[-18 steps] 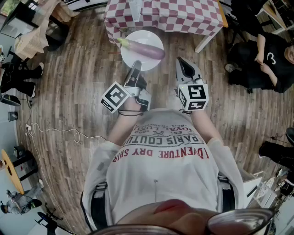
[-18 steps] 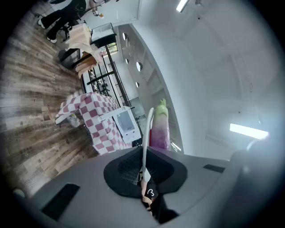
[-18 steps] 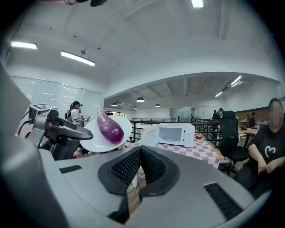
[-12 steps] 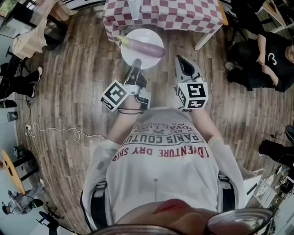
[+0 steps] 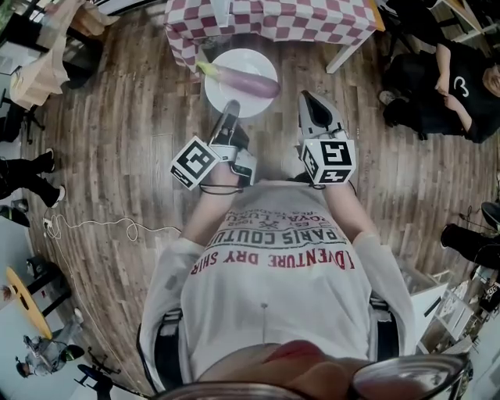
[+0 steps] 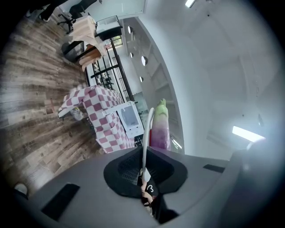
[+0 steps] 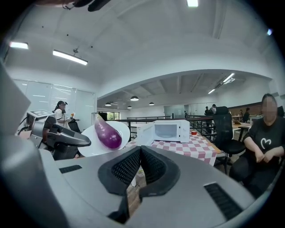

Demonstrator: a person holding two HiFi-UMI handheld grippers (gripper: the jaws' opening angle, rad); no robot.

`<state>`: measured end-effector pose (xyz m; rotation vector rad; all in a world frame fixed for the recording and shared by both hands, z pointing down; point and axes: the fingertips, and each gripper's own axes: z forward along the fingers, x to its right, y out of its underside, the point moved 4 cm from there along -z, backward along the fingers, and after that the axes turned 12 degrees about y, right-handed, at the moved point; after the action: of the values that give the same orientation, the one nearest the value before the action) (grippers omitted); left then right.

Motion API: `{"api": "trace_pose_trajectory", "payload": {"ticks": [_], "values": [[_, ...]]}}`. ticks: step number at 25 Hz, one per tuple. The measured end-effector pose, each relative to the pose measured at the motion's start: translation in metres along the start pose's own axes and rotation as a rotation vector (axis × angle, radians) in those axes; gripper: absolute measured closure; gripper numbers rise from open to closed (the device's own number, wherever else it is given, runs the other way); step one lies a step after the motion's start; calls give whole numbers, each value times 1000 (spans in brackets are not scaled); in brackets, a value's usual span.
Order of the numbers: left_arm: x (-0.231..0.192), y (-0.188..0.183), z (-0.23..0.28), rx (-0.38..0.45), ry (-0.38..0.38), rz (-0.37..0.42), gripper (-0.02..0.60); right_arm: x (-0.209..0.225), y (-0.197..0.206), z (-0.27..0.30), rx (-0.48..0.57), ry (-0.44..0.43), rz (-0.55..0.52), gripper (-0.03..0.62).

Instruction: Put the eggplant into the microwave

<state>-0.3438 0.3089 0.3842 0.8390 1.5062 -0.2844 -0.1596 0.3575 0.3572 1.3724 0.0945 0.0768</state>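
A purple eggplant [image 5: 248, 82] with a green stem lies on a white plate [image 5: 226, 94], held in the air short of the checkered table [image 5: 273, 19]. My left gripper [image 5: 231, 108] is shut on the plate's near rim. In the left gripper view the plate [image 6: 146, 133] shows edge-on between the jaws, with the eggplant [image 6: 159, 130] behind it. My right gripper [image 5: 308, 100] hovers to the right of the plate, shut and holding nothing. In the right gripper view a white microwave [image 7: 168, 130] stands on the table with its door open, and the eggplant [image 7: 108, 133] is to the left.
A person in black sits on a chair at the right [image 5: 457, 74], seen also in the right gripper view [image 7: 263, 138]. The floor is wooden planks [image 5: 117, 156]. A white cable [image 5: 94, 226] lies on it at the left. Another person [image 7: 60, 111] stands far left.
Both grippers and the plate with the eggplant keep nearly the same place. The table has slid slightly toward the upper left of the head view.
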Motion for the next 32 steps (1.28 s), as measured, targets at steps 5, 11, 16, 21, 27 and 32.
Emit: {"api": "trace_pose_trajectory", "payload": {"ticks": [5,11,16,21,27,32], "values": [[-12,7,12,-14,-16,-20,545,11,10,7,-25,5,20,569],[-27,24,56,-28,-23,-25,545,51,20,42,-20,-9,35,569],[-36,27,115,17,-41,-13,545,94,17,97,-24,-60,63,569],[-41,36,198,79,-67,-11,545,158,-2,158,-31,-131,63,569],[-45,54,310,135,-69,-10,545,242,-23,233,-26,-217,5,569],[-54,56,374,176,-86,-2,545,297,-32,285,-20,-233,2,569]]}}
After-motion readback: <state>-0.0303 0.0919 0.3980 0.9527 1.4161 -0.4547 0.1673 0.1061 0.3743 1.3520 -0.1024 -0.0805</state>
